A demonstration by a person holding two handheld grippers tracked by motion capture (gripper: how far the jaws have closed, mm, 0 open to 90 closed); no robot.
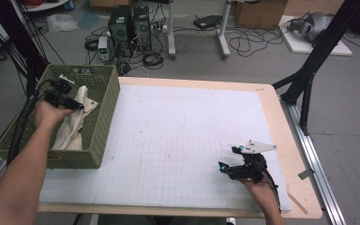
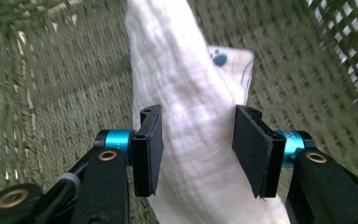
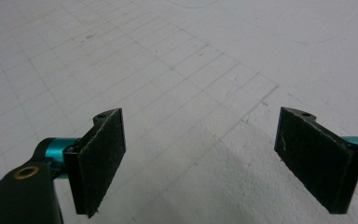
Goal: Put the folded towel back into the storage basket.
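- Behind the table we see a grey floor with computer towers, many cables and cardboard boxes; the table itself has a white gridded mat on a wooden top.
- At the left edge of the table stands a green woven basket, and the white cloth lies inside it, leaning against the right wall.
- Our left gripper is down in the basket. In the left gripper view the cloth sits as a ridge between the two pads, which stand half apart; we cannot tell if they already press on it, so we count the cloth as not yet held.
- Our right gripper rests low over the mat near the right front, its jaws wide apart and with nothing between them.
- We judge the step is to grip the cloth. To do it well, we close on the thick ridge, not on a thin corner, and we check the hold before lifting.
- The basket walls are high and close to the left hand, so we lift straight up first, then cross the rim.
- The mat between both grippers is bare, with good room to lay the cloth down.
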